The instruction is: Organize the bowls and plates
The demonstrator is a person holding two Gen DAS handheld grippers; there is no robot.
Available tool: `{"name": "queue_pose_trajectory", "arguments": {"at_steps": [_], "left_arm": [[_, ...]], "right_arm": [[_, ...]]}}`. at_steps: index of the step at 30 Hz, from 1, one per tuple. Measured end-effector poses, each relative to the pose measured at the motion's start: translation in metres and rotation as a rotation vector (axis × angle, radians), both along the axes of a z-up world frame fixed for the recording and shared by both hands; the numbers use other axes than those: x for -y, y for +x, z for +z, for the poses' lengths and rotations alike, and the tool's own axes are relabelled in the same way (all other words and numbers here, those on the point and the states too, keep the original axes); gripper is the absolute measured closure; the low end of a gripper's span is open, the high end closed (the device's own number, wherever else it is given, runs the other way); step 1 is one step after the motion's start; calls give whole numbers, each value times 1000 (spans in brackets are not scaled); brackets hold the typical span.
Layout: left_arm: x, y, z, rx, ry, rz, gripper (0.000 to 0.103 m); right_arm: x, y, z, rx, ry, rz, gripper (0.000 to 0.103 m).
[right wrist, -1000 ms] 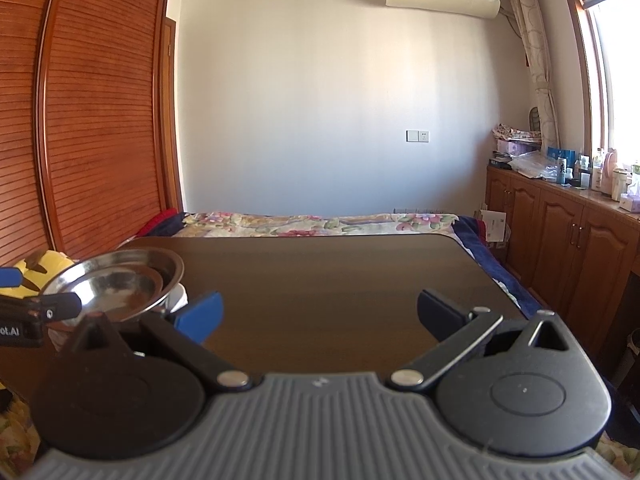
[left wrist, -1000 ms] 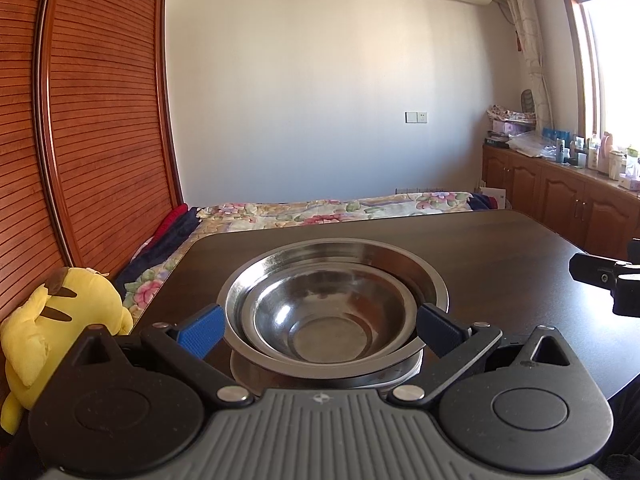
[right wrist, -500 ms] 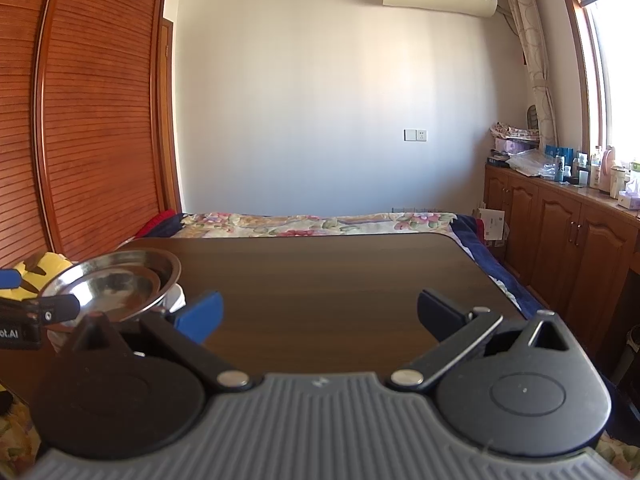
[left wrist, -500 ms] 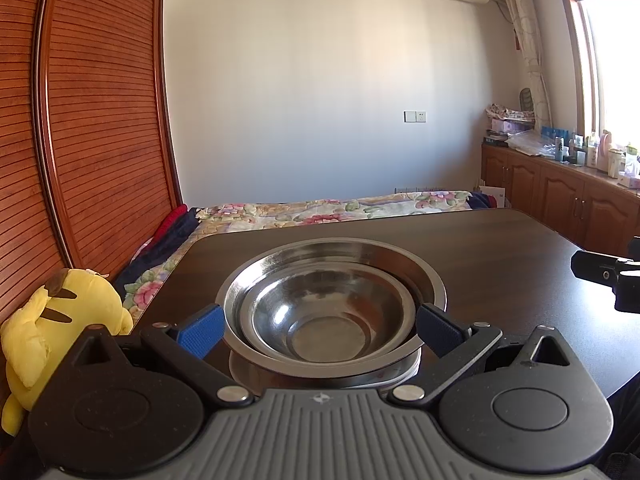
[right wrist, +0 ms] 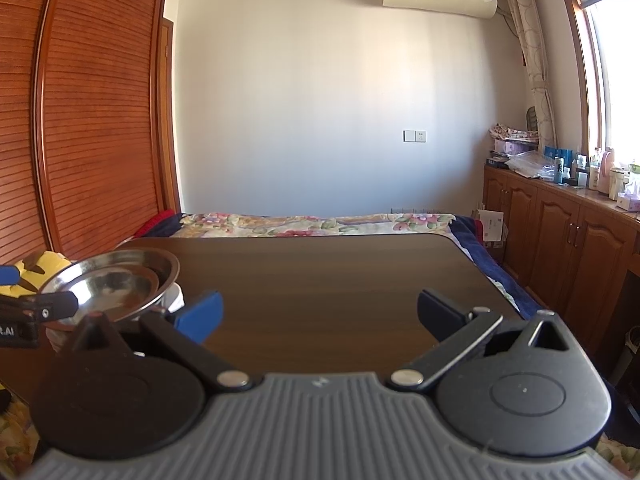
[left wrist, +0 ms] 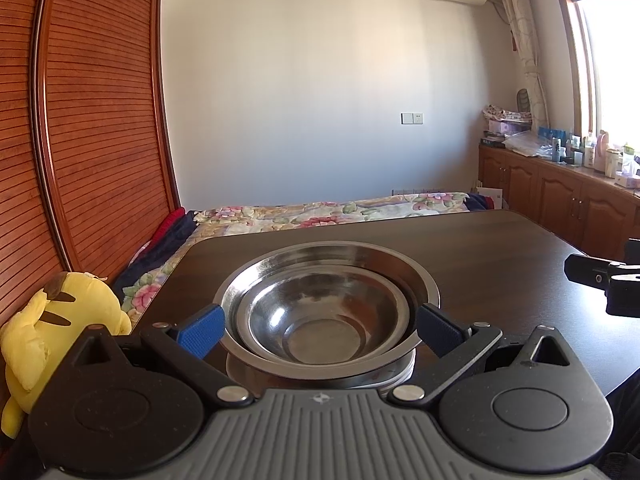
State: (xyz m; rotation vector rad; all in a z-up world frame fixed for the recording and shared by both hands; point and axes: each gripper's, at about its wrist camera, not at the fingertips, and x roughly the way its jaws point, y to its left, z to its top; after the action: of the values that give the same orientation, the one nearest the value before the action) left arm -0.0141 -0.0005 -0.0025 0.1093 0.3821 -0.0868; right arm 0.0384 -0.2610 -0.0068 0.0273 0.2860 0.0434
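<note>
Bright daylight, sharp throughout, strong fisheye bending.

Lit from the window (left wrist: pixel 612 64), blown out to white at the far right. Soft sheen across the dark worktop (left wrist: pixel 480 264) nearest the window; small glints inside the steel bowl (left wrist: pixel 326 316) away from it. Wardrobe (left wrist: pixel 92 120) opposite the window bowed into a curve, dark vignette at its upper corner. No motion blur.

The left tool (left wrist: pixel 320 330) is level, its two blue-padded fingers (left wrist: pixel 200 330) spread wide apart. The right tool (right wrist: pixel 318 316) sits level too, fingers equally wide, holding nothing. Each tool's tip shows at the edge of the other's view.
</note>
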Motion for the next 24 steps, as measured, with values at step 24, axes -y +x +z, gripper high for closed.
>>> {"name": "queue_pose_trajectory", "arguments": {"at_steps": [24], "left_arm": [[-1, 0, 2, 4, -1, -1, 0]], "right_arm": [[-3, 1, -1, 1, 1, 2, 0]]}}
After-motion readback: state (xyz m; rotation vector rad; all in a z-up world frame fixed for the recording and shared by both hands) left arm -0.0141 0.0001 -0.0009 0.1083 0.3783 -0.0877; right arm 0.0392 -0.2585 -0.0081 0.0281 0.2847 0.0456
